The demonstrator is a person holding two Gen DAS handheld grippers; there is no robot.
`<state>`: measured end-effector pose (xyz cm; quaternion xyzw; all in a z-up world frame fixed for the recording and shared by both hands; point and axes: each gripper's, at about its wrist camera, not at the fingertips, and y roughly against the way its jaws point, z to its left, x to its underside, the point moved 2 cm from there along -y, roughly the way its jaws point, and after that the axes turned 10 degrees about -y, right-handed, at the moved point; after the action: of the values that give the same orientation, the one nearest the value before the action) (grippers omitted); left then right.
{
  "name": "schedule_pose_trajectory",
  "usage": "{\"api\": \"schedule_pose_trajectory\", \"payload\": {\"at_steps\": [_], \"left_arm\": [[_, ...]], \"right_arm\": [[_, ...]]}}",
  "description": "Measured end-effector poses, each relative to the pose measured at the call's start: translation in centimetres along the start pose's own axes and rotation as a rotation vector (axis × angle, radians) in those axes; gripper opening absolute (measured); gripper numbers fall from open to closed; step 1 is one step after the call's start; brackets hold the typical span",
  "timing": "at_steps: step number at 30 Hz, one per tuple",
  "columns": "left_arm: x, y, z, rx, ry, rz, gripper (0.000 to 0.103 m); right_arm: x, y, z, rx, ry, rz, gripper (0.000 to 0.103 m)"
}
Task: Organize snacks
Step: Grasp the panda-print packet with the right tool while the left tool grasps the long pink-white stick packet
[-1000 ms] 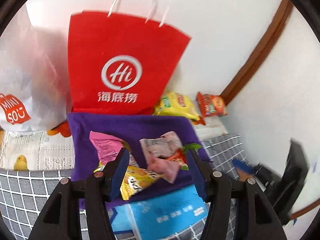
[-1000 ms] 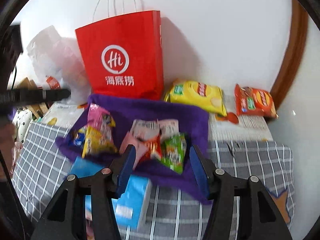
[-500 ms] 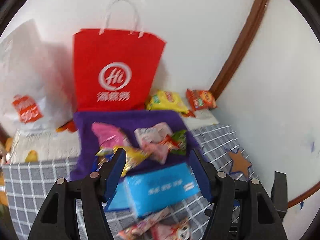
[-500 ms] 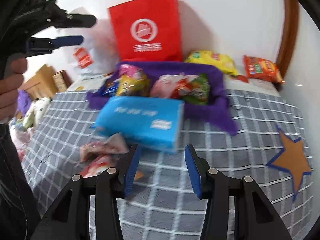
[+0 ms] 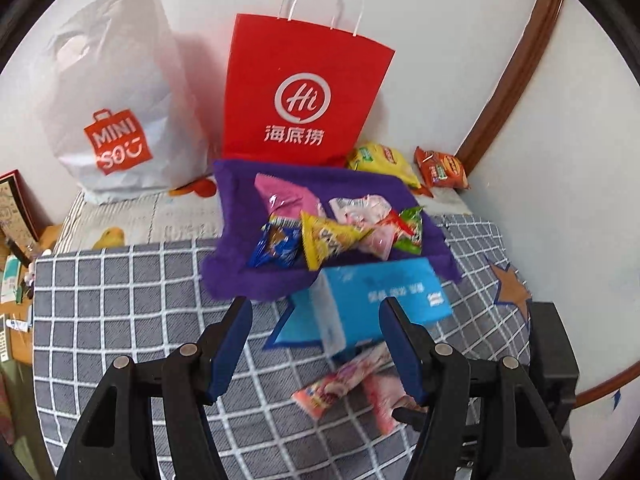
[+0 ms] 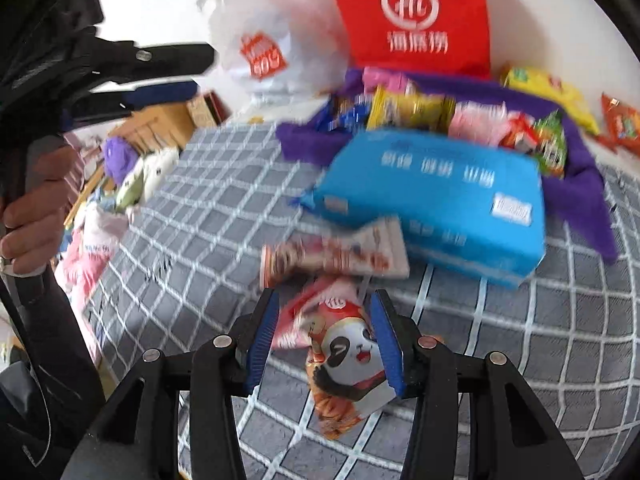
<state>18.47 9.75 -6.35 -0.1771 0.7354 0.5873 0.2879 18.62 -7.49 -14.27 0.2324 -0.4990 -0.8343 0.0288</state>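
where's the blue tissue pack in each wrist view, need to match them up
Left wrist: the blue tissue pack sits centre-right, just below the purple cloth, above the gripper fingers.
Right wrist: the blue tissue pack fills the upper-right middle, blurred, overlapping the purple cloth.
Shared landmark: the red paper bag stands behind the cloth in both.

Panda snack packet (image 6: 352,364) flat on checked cover
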Motion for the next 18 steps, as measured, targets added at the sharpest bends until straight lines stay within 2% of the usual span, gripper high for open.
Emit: {"api": "schedule_pose_trajectory", "payload": {"at_steps": [7,15,18], "left_arm": [[2.3,0.0,0.2,0.004,0.002,0.019,0.064],[4.7,-0.8,-0.6,0.001,-0.032,0.037,0.064],[5.6,-1.6,-1.1,-0.035,-0.070,0.043,0.064]], "right_arm": [[2.4,0.4,1.1,0.014,0.056,-0.019,0.061],[2.3,-1.1,0.8,0.140,0.049,-0.079,0.061],[2.4,-1.8,0.9,0.191,0.076,-0.094,0.058]]}}
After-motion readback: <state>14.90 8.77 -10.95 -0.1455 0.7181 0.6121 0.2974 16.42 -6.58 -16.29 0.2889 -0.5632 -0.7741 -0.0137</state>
